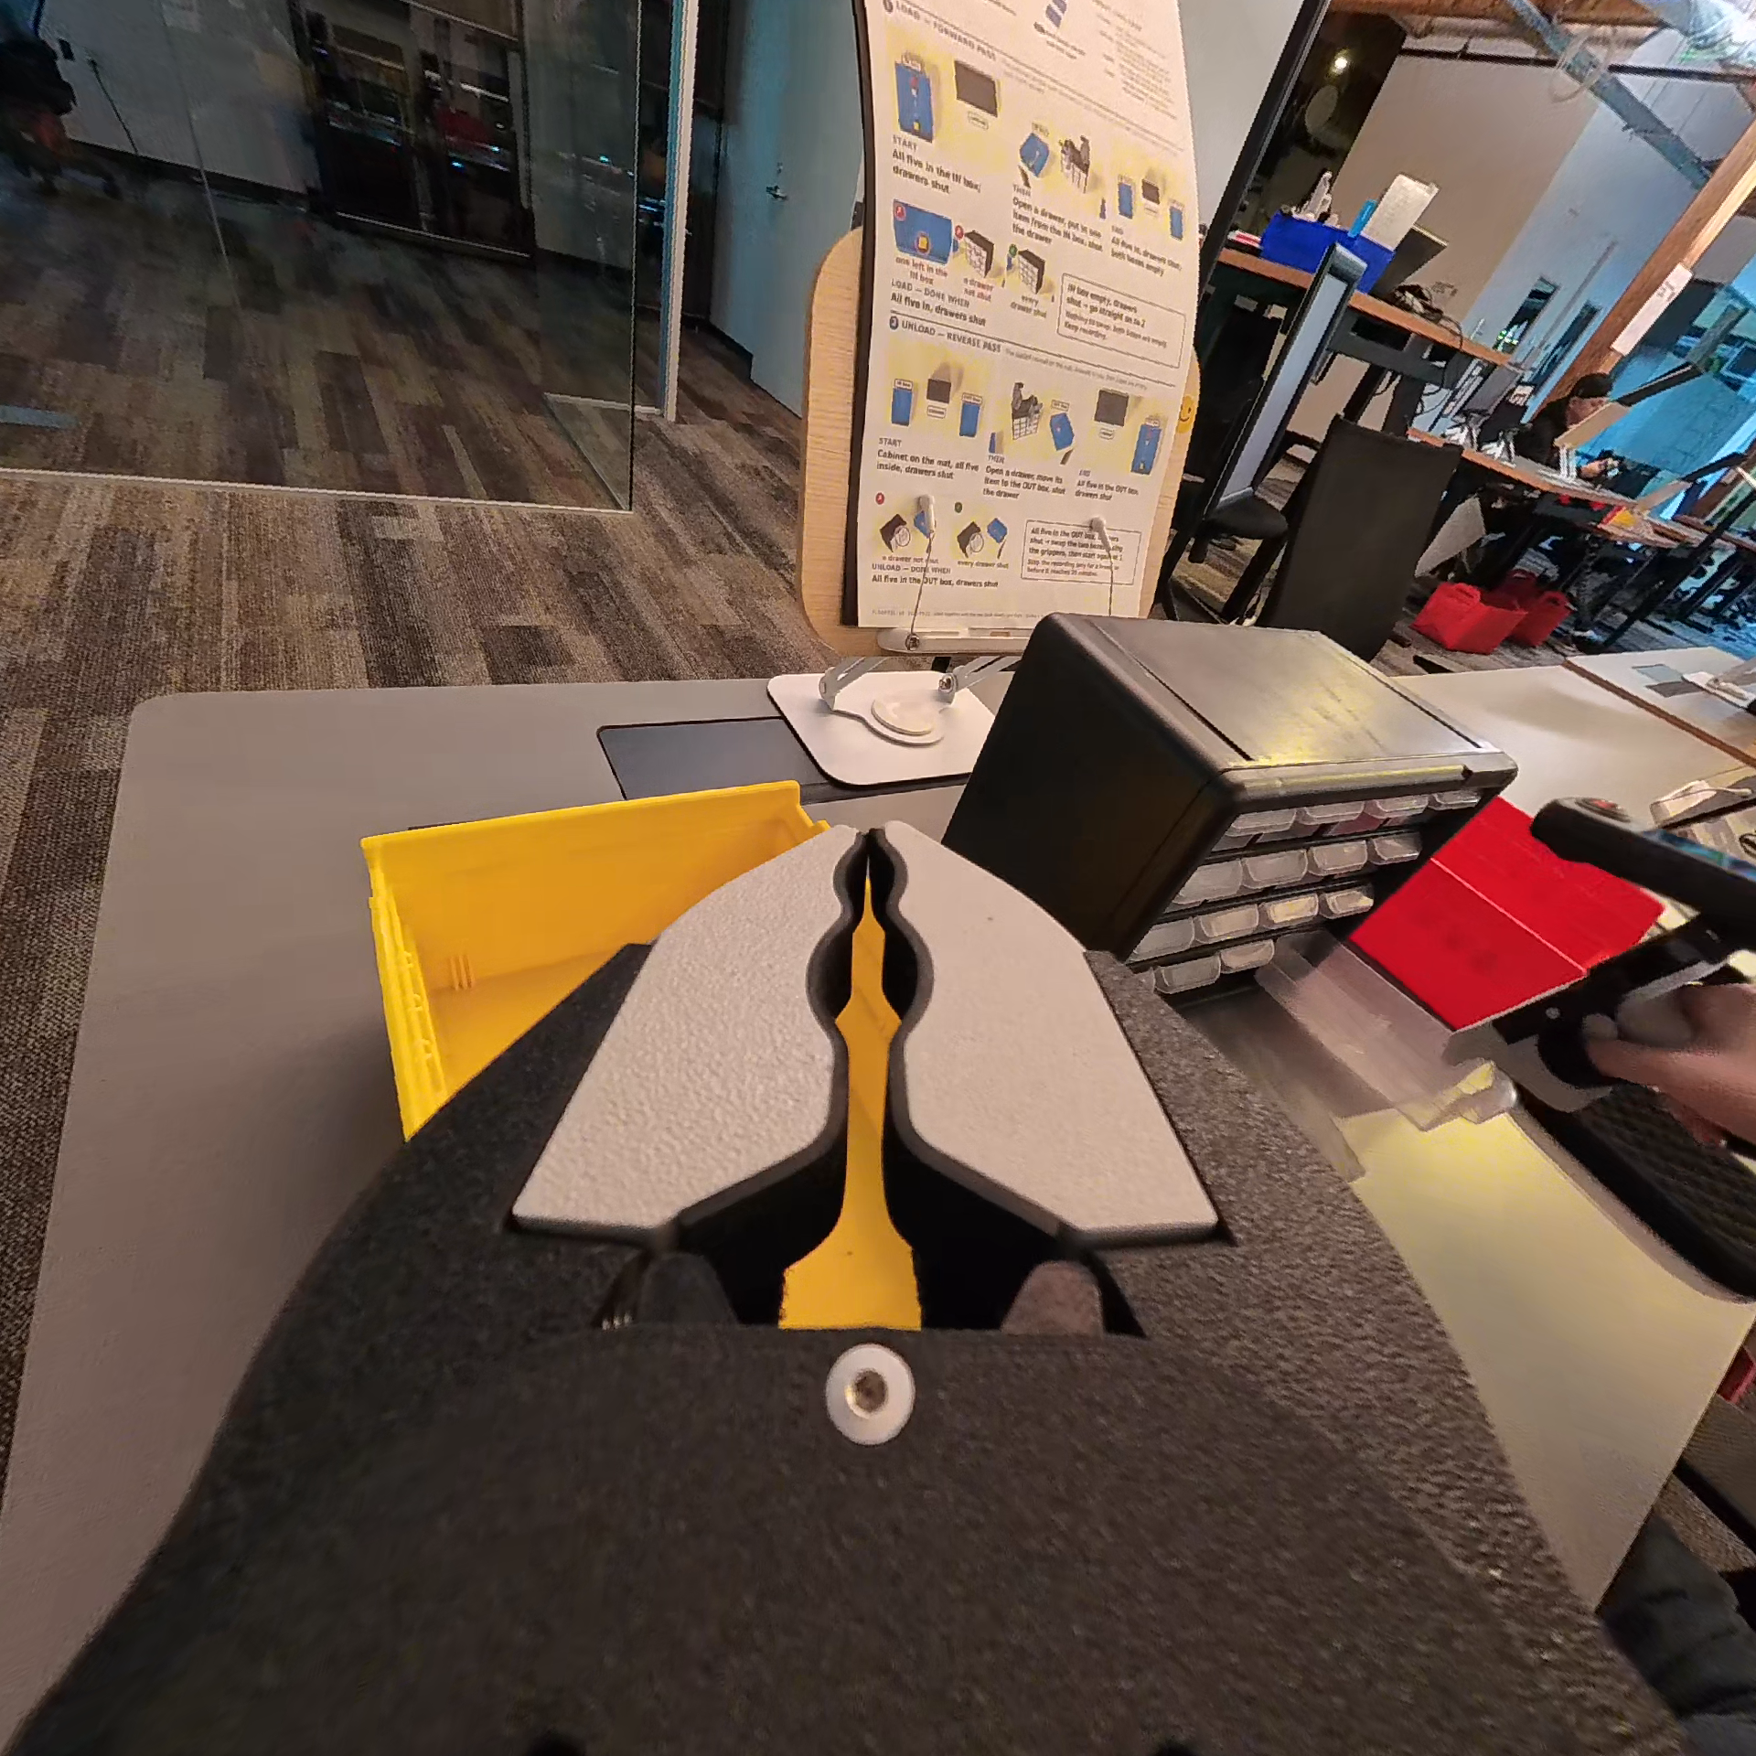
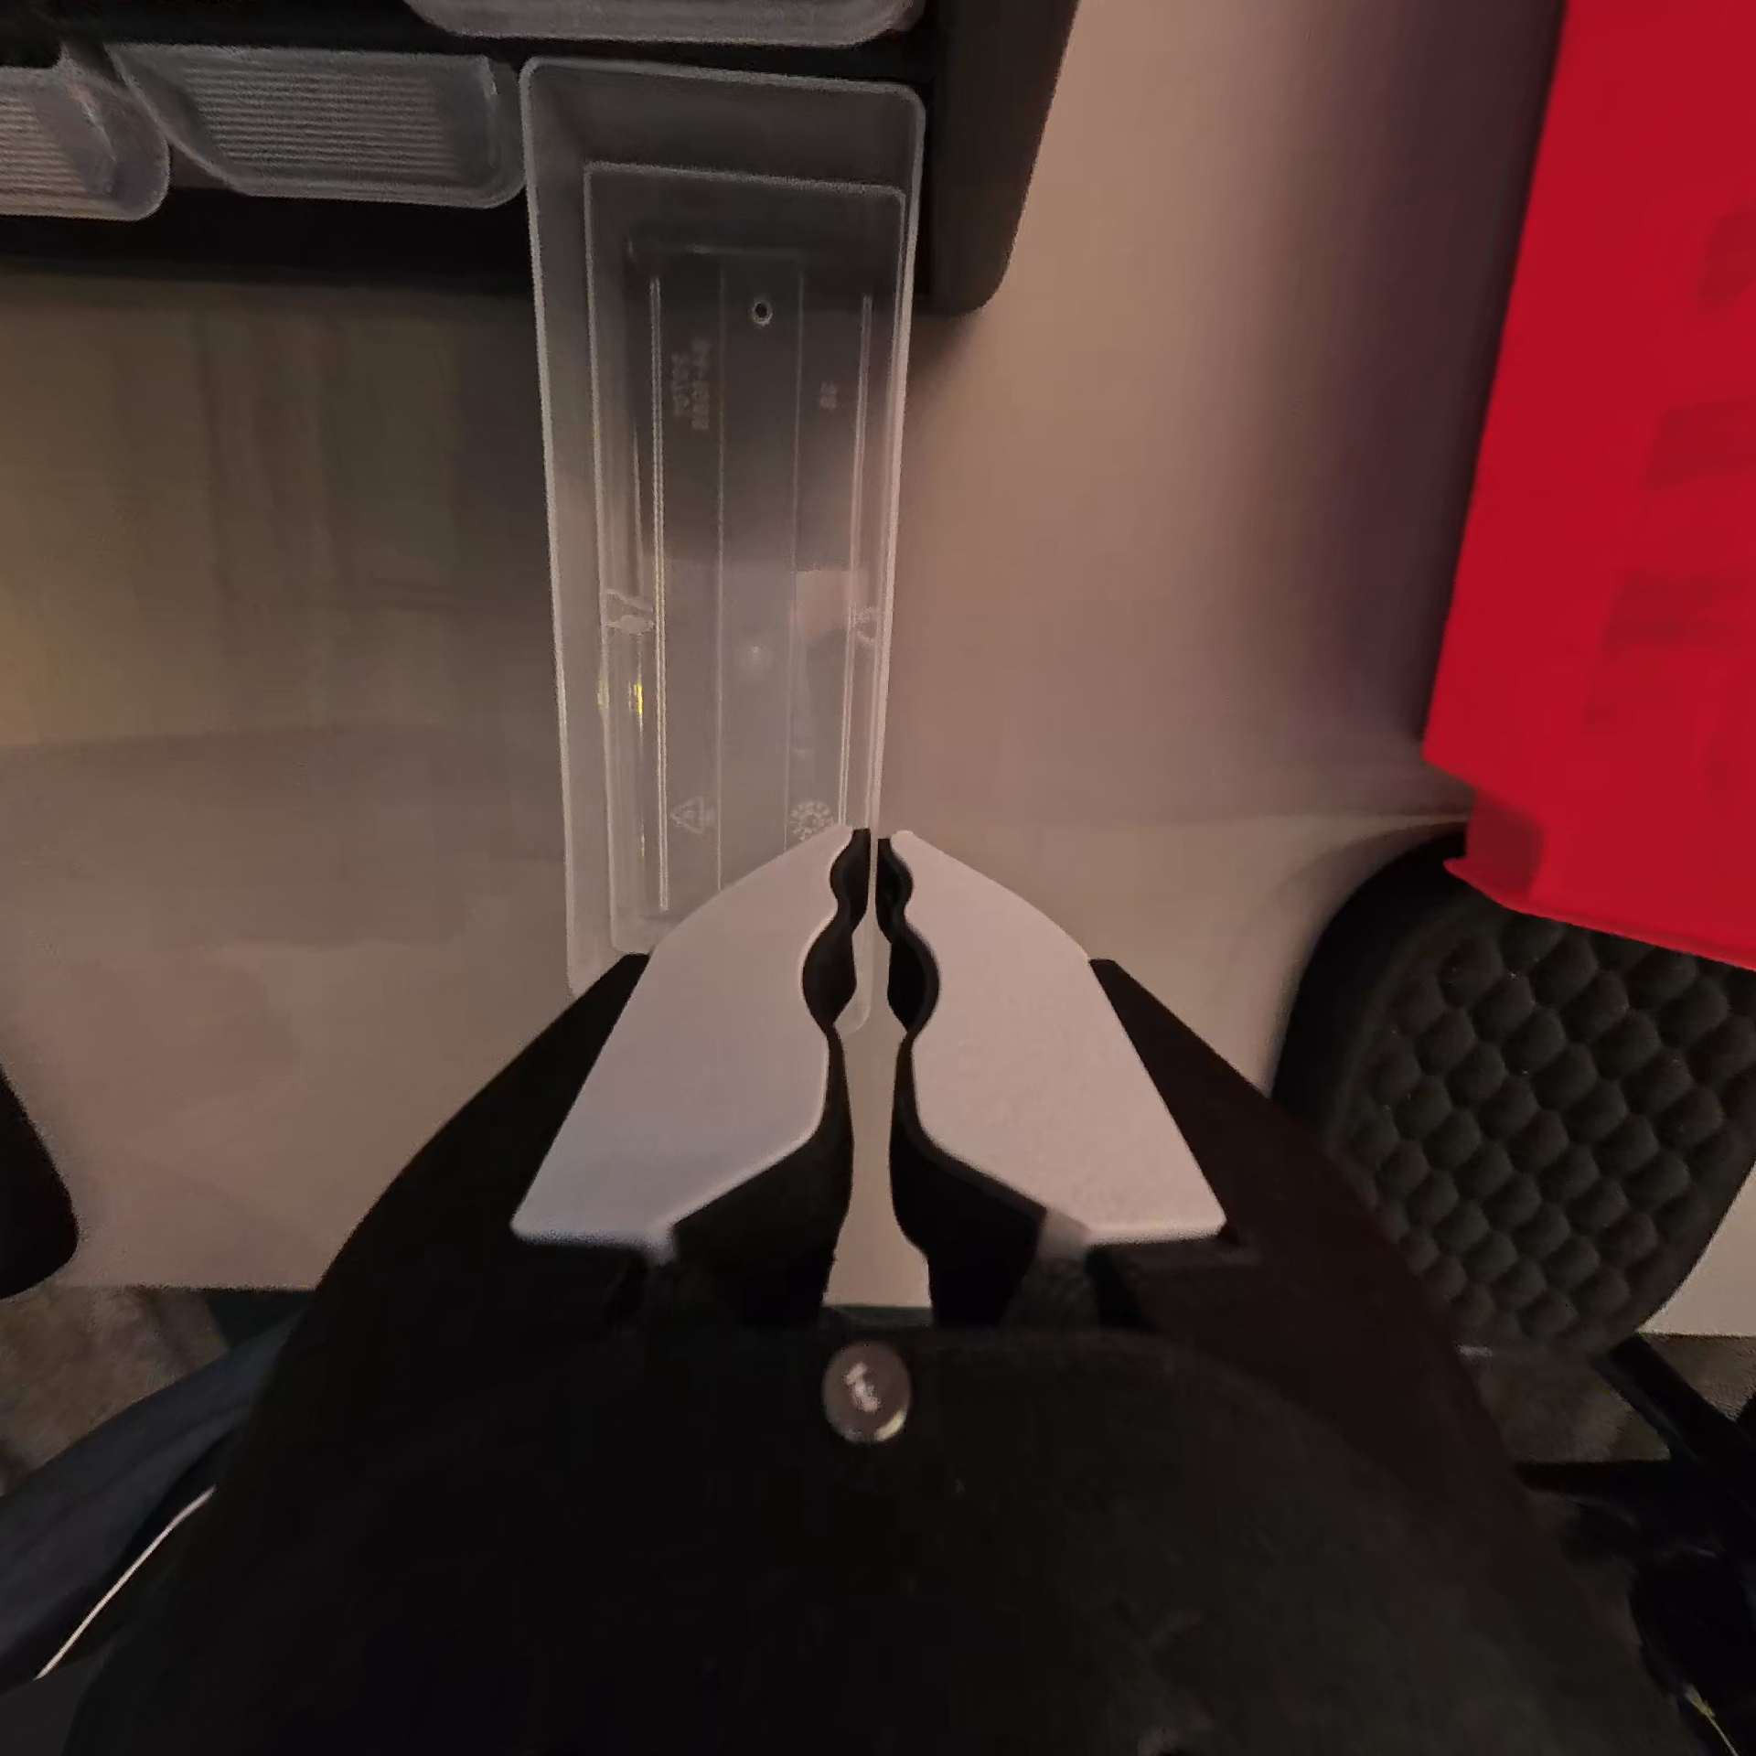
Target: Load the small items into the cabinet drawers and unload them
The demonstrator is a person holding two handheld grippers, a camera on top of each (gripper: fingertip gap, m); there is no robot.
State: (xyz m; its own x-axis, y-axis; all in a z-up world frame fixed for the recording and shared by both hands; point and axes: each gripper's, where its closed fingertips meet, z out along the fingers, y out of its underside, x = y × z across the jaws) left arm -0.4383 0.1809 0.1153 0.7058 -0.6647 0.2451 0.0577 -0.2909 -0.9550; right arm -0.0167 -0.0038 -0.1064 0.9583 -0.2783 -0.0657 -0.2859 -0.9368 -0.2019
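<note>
Right gripper (image 2: 869,841): fingers pinched on front rim of 1 clear drawer (image 2: 722,494), pulled out, nothing seen inside. Left gripper (image 1: 867,841) clenched, nothing held, over 1 yellow bin (image 1: 570,893); 1 red bin (image 1: 1511,912) beside black cabinet (image 1: 1188,760).

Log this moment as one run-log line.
left gripper shut, over yellow bin | right gripper shut on clear drawer front, drawer pulled out, empty

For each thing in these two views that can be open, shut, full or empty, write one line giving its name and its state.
Left gripper: shut, holding nothing, above the yellow bin.
Right gripper: shut on the front edge of the pulled-out drawer.
Pulled-out drawer: open, clear, empty.
Cabinet: upright on the table; its other visible drawers pushed in.
Yellow bin: open-topped; visible part empty.
Red bin: contents not visible.
</note>
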